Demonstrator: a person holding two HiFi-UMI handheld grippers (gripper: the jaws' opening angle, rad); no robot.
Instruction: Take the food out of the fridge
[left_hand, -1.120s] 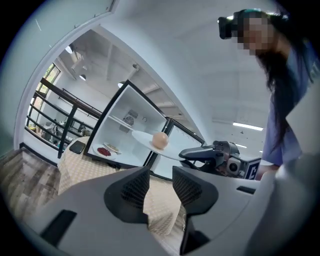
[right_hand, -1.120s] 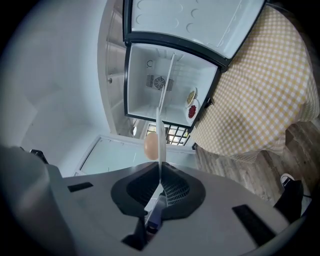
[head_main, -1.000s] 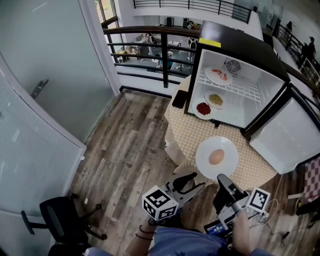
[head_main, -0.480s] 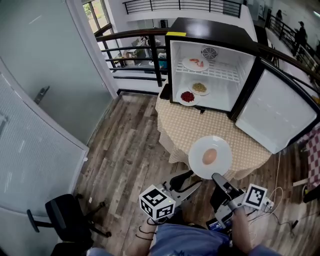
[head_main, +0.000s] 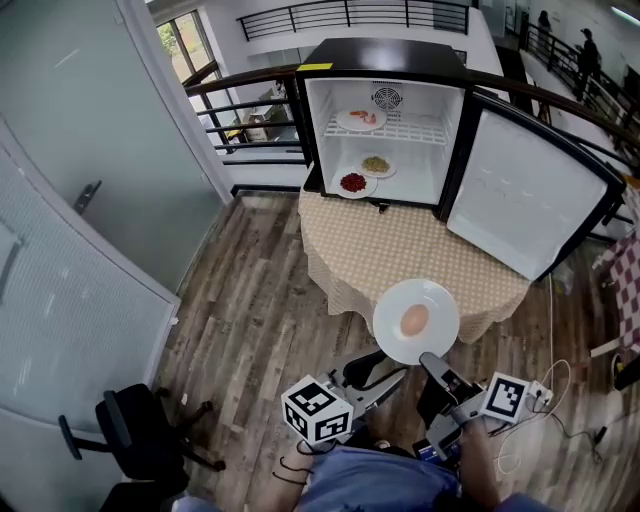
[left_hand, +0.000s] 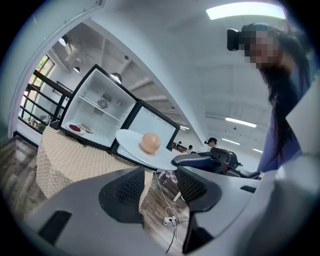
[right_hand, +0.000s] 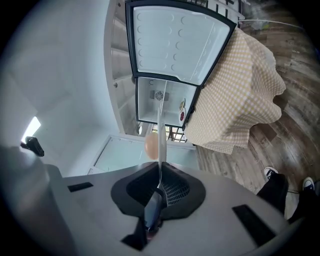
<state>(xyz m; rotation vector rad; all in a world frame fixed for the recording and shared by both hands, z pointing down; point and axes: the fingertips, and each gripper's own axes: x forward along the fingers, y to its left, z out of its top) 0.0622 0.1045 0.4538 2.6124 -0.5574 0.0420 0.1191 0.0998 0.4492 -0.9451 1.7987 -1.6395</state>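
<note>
Since the earlier frame, the fridge (head_main: 385, 55) and the checked table (head_main: 400, 250) have receded toward 12 o'clock in the head view. Your right gripper (head_main: 432, 366) is clamped on the near rim of the white plate (head_main: 437, 303), which carries the egg (head_main: 414, 320) at the table's 6 o'clock edge. Your left gripper (head_main: 393, 363) has just been opening its jaws; they stand wide with nothing between them. A plate of red food (head_main: 353, 183) sits at the fridge's 7 o'clock corner.
</note>
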